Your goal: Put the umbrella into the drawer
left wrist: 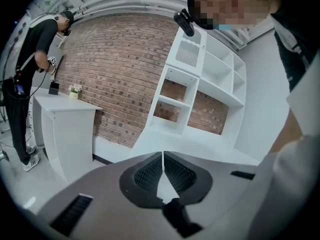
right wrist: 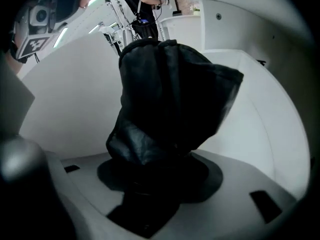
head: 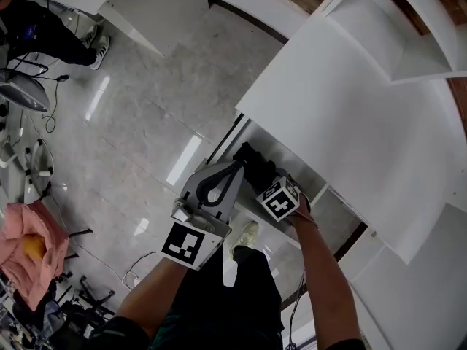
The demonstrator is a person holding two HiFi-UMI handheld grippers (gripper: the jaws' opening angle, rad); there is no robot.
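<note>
A black folded umbrella (head: 253,163) in its fabric sleeve is held over the open white drawer (head: 300,168) under the white desktop (head: 350,115). My right gripper (head: 265,181) is shut on the umbrella's near end. In the right gripper view the umbrella (right wrist: 165,94) fills the middle and hides the jaws of the right gripper (right wrist: 155,161), with the drawer's white inner walls (right wrist: 70,99) around it. My left gripper (head: 238,168) hovers just left of the umbrella, shut on nothing. The left gripper view shows the left gripper (left wrist: 162,159) with its pads meeting, aimed at a brick wall.
White shelves (head: 408,28) rise behind the desk. A person in black (head: 44,31) stands at the far left by a white counter (head: 146,6). A pink cloth (head: 29,250) and cables lie on the glossy floor at the left. My legs stand below the drawer.
</note>
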